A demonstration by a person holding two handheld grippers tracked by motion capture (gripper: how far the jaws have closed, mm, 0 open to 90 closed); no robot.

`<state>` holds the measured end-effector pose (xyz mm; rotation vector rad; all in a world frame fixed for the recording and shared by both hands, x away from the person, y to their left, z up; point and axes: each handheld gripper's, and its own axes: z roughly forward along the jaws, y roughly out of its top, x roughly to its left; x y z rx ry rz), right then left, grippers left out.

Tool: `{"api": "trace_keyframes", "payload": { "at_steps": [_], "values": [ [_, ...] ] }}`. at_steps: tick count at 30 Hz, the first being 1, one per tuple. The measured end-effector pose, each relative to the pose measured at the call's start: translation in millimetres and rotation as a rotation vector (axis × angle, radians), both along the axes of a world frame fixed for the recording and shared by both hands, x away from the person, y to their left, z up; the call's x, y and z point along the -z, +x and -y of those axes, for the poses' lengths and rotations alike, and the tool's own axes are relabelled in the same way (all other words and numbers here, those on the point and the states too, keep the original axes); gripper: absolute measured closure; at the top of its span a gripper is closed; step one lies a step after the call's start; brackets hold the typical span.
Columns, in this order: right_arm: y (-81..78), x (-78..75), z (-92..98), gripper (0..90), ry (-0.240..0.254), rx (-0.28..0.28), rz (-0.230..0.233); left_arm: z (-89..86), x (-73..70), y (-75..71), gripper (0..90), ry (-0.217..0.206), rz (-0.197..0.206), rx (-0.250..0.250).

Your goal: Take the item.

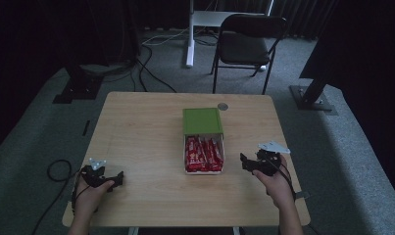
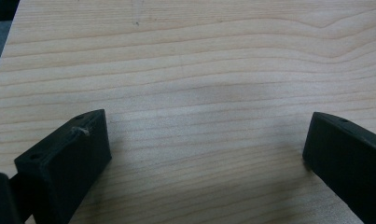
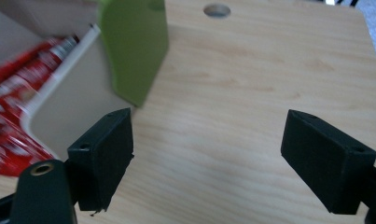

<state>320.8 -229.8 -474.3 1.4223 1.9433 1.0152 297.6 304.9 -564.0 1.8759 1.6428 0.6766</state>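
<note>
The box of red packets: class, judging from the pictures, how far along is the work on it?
Done: the box sits mid-table with its green lid open, and red packets lie in rows inside. In hand: nothing; the left tongs and right tongs are both open and empty, flanking the box. Left: any handling of the packets or lid.

One box (image 1: 203,128) holds three red packets (image 1: 203,154); two grippers, left (image 1: 117,178) and right (image 1: 244,161); one chair (image 1: 247,44).
</note>
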Motion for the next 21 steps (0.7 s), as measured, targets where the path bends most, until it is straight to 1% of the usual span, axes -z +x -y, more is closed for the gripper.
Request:
{"api": "trace_keyframes", "payload": {
  "at_steps": [3, 7, 9, 17, 21],
  "values": [
    [1.1, -8.1, -6.7, 17.0, 0.01, -0.016, 0.017, 0.0, 0.0, 0.0, 1.3, 0.0, 0.0, 0.0],
    [2.6, -16.7, -16.7, 17.2, 0.019, -0.043, 0.025, 0.0, 0.0, 0.0, 1.3, 0.0, 0.0, 0.0],
    [3.1, -20.1, -22.4, 17.3, 0.025, -0.064, 0.028, 0.0, 0.0, 0.0, 1.3, 0.0, 0.0, 0.0],
    [3.7, -30.6, -45.5, 17.3, 0.042, -0.121, 0.047, 0.0, 0.1, 0.0, 1.3, 0.0, 0.001, 0.0],
    [2.9, -34.6, -58.7, 17.2, 0.057, -0.182, 0.047, 0.2, 0.2, 0.1, 1.3, -0.001, 0.003, -0.001]
  ]
}}
